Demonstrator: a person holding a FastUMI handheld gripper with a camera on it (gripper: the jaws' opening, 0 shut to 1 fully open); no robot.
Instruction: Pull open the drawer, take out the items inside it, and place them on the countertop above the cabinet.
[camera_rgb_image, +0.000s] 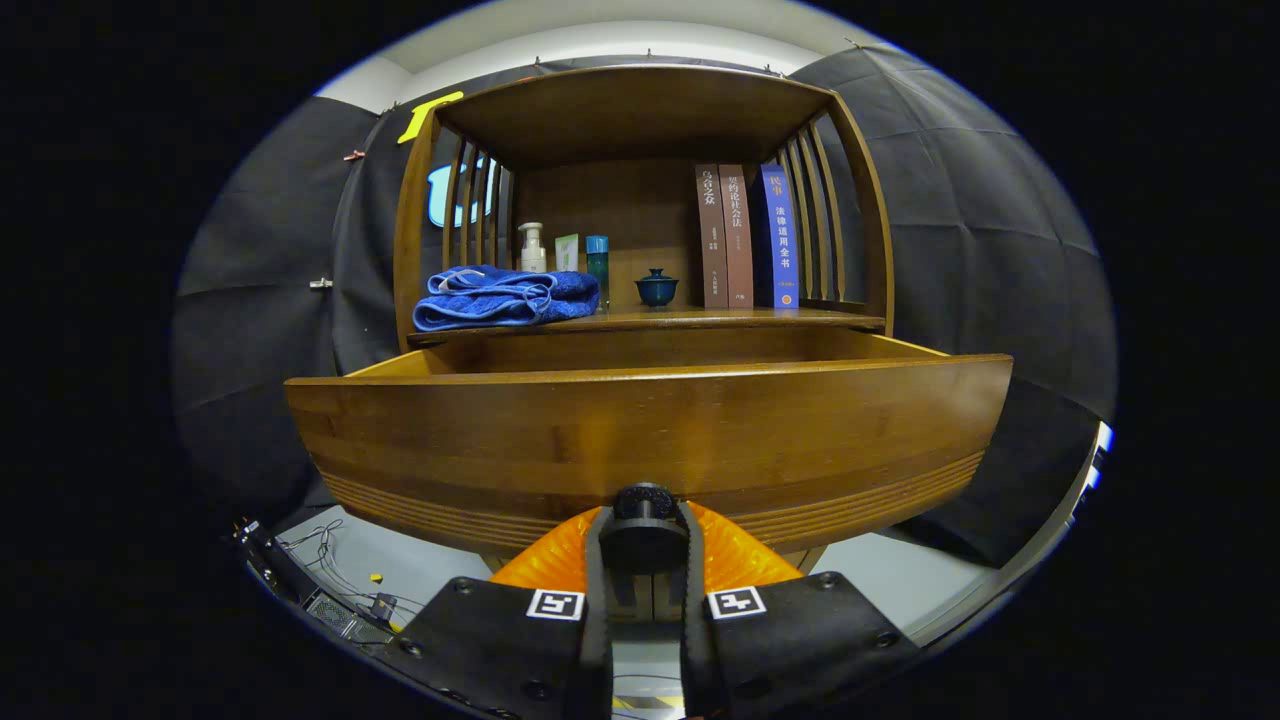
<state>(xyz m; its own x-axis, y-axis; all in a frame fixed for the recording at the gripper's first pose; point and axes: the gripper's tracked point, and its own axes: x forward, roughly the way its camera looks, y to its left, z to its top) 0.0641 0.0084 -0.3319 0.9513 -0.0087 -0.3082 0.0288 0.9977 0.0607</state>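
Jaws (644, 540) around drawer knob (644, 500) (closed)

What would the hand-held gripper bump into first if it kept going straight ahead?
The hand-held gripper looks shut on the dark knob of the pulled-out drawer. Going straight on, it would press against the wooden drawer front right behind the knob.
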